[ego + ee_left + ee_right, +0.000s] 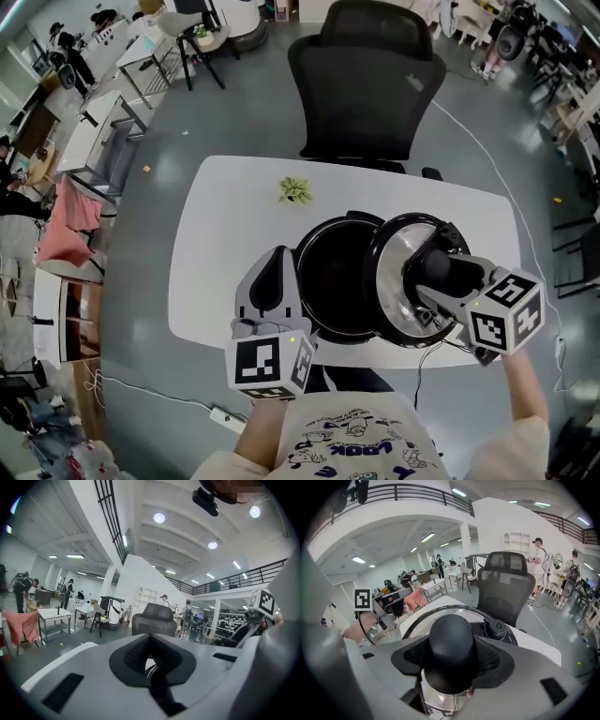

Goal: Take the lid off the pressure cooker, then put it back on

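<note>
A grey glossy floor is seen around a white table, with a black mesh office chair set at its far side. White walls, round ceiling lights and a black-railed mezzanine are shown. More desks are lined up at left.

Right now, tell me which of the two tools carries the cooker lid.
The right tool: it grips the black knob of the lid. The left tool is shut, beside the open pot.
</note>
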{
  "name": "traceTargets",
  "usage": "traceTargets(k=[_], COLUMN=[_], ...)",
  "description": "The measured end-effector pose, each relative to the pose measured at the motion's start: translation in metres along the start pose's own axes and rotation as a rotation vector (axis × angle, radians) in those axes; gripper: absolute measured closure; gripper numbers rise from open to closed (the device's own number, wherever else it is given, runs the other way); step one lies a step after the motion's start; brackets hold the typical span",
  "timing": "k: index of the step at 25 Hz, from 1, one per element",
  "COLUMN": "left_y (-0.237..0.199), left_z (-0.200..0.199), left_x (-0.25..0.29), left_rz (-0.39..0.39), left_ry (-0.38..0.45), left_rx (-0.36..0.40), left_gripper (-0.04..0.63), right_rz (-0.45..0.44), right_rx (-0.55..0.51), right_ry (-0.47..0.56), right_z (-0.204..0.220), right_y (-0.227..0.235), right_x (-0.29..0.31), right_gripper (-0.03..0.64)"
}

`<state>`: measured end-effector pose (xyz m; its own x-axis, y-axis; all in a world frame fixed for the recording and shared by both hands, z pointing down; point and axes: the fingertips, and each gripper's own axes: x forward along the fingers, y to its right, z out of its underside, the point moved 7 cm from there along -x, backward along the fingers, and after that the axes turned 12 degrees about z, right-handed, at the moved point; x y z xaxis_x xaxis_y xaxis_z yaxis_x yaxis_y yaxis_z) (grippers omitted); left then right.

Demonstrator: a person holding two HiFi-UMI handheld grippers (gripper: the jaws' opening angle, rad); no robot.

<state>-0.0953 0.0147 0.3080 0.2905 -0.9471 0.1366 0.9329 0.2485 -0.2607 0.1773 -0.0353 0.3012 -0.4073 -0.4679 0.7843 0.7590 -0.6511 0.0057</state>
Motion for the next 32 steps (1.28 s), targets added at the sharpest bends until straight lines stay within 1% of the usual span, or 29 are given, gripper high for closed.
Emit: traceTargets(k=[6, 10, 18, 32], left_y=[-0.03, -0.045, -0.065, -0.091], left_z=[-0.001, -0.003, -0.004, 0.006], left_x=[-0.022, -0.033, -0.04, -0.031], left_rz=[-0.063, -0.09, -0.095, -0.097], left_ry=[0.016, 0.025, 0.02, -0.012], left_rx=[-0.011, -0.018, -0.028, -0.049], left_gripper=[0.581, 0.581, 0.581, 0.581], right_rz=[-0.045, -0.069, -0.084, -0.068], right_rx=[-0.097, -0.127, -0.186, -0.22], right_ry=[-0.021, -0.033, -0.059, -0.111], right_z=[-0.023, -0.036, -0.05, -0.051], right_y=[-0.037, -0.056, -0.084, -0.096], right_x=[0.027, 0.04, 0.062, 0.09], right_gripper=[0.322, 0.322, 0.322, 0.322])
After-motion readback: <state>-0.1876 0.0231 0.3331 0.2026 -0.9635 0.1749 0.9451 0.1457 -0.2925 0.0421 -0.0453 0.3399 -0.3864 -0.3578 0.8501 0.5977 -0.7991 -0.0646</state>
